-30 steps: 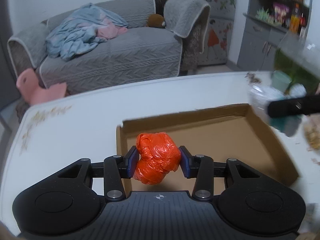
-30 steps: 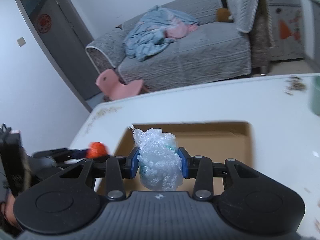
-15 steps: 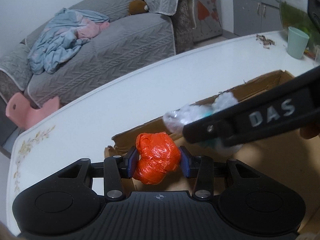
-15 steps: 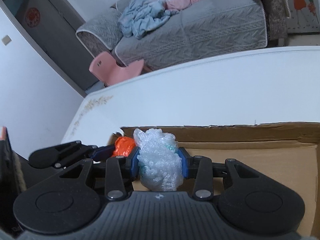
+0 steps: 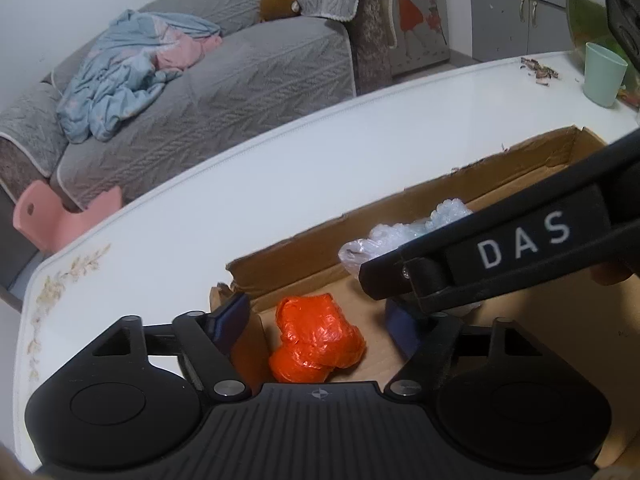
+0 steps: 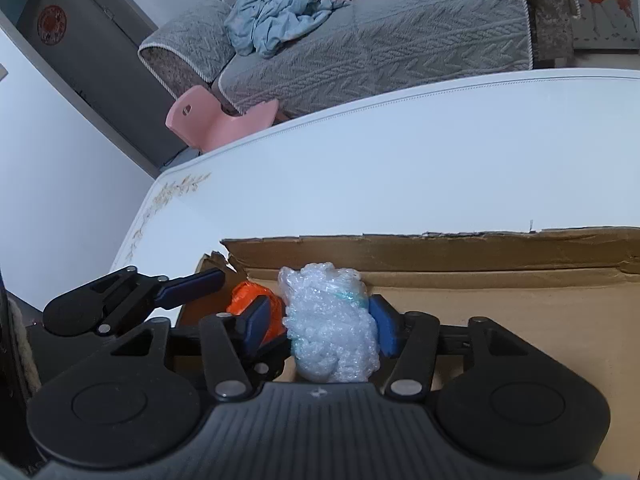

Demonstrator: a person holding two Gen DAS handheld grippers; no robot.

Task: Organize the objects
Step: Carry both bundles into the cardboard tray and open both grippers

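Jaws of your left gripper (image 5: pixel 316 320) stand wide, the crumpled orange plastic bundle (image 5: pixel 316 340) lying loose in the shallow brown cardboard box (image 5: pixel 500 164), so that half looks done. Your right gripper (image 6: pixel 326 326), jaws parted, hardly pinches the clear bubble-wrap wad (image 6: pixel 332 324) beside it in the box; pull both clear.

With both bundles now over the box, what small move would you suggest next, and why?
Probably lift the left tongs clear: they stand open, and the orange bundle lies free in the box. The right tongs seem slightly parted around the bubble wrap; whether they grip is unclear.
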